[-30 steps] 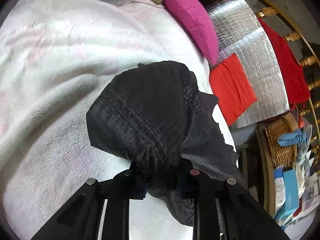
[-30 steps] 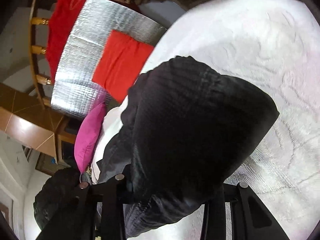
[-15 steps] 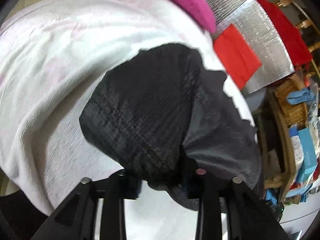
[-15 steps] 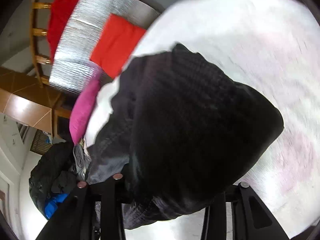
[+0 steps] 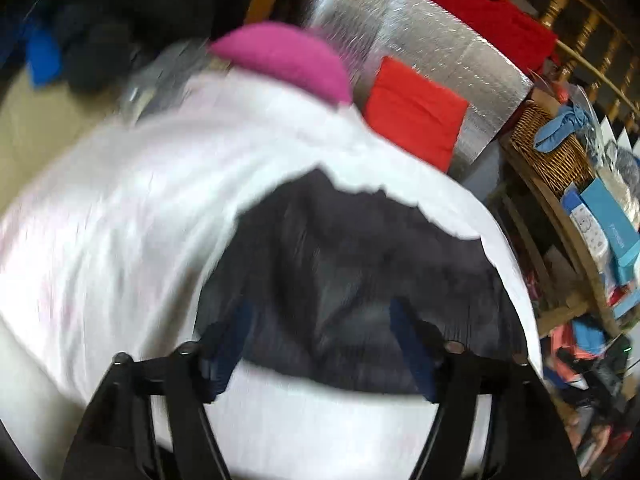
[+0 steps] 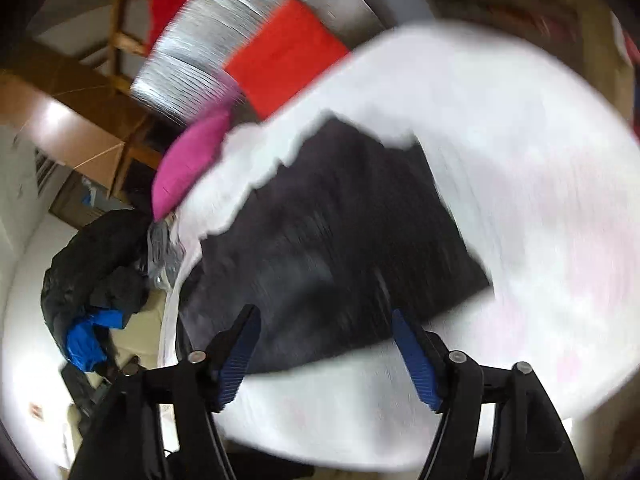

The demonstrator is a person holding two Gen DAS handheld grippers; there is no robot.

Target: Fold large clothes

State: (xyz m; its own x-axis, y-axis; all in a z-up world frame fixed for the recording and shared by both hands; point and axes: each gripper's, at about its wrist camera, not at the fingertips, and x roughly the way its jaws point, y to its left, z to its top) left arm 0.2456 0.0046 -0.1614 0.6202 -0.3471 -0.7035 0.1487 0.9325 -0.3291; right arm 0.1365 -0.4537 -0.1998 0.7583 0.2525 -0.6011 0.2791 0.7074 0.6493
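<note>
A wide white blanket [image 5: 120,240] is spread over the work surface and fills most of both wrist views; both pictures are smeared by motion blur. On it, a folded black garment [image 5: 360,264] is laid flat, its far edge ragged against the white and its near edge just ahead of the gripper fingers. Beyond the blanket, a silver quilted sheet [image 5: 432,52] is propped up, with a red cloth [image 5: 412,112] set against it and a second red fabric [image 5: 480,28] draped over a wooden railing [image 5: 592,40] behind. A magenta cushion [image 5: 284,60] is seen at the blanket's far edge, and in the right wrist view a dark heap of clothing [image 6: 96,264] with a blue piece is piled off to the side. A wicker basket [image 5: 548,148] and blue boxes [image 5: 612,216] are stacked on a shelf beside the bed. The left gripper [image 5: 320,332] is seen with its jaws opening, wide apart, nothing clamped by its blue pads [image 5: 412,352]. The right gripper [image 6: 324,340] is likewise opening, its pads [image 6: 416,360] clear of the garment beneath them.
</note>
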